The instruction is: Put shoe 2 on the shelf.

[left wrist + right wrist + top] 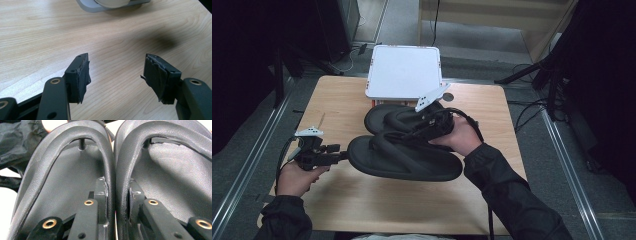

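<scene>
the two black flip-flops look like matt rubbery foam, straps smooth with a faint leathery sheen. table is pale wood-grain laminate, smooth. left gripper pads look like frayed dark tape.

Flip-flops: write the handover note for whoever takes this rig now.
Right tool: shut on the straps of both black flip-flops, one strap from each pinched together, pair held above the wooden table.
Left tool: open, holding nothing, beside the end of the near flip-flop at the table's left.
White box: at the far edge, lid shut.
Done: pair gripped as one.
Left: likely set the pair down at its destination; which one, the pictures do not tell.
</scene>
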`<state>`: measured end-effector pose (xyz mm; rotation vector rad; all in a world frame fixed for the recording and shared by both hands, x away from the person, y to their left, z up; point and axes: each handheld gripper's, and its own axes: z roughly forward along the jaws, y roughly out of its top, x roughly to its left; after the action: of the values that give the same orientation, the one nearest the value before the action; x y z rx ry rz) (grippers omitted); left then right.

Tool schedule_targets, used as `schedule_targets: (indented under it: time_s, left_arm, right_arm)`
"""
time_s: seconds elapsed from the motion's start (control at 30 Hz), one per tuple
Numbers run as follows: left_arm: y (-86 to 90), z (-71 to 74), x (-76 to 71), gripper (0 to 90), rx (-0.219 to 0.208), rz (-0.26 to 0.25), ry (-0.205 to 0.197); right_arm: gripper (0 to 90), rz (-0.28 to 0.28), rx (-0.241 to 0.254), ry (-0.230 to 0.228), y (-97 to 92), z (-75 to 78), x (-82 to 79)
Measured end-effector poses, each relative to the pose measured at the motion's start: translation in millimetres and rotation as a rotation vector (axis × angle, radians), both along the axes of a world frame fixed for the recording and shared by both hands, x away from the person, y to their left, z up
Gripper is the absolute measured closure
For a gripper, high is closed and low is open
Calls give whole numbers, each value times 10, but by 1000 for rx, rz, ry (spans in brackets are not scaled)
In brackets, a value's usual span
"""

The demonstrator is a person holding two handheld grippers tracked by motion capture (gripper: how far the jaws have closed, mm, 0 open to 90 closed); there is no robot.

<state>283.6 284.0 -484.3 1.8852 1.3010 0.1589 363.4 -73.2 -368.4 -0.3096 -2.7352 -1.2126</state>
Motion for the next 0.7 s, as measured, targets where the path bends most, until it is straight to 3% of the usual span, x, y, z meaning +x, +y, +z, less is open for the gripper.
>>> schedule_targets:
  time_s: [0.47, 0.53, 0.57, 0.7]
  left_arm:
    - [-20, -5, 1, 378, 2, -9, 5]
    - [-23, -9, 5, 378, 2, -11, 7]
    - [-23, -5, 7, 378, 2, -14, 8]
    - [-29, -4, 0, 378, 0, -14, 4]
  right_arm:
    - [755, -83, 6, -14, 39, 397, 189]
    - [755, -105, 11, 2, 56, 448, 234]
    - [755, -144, 9, 19, 79, 502, 278]
    - [755, -198, -5, 11, 123, 577, 380]
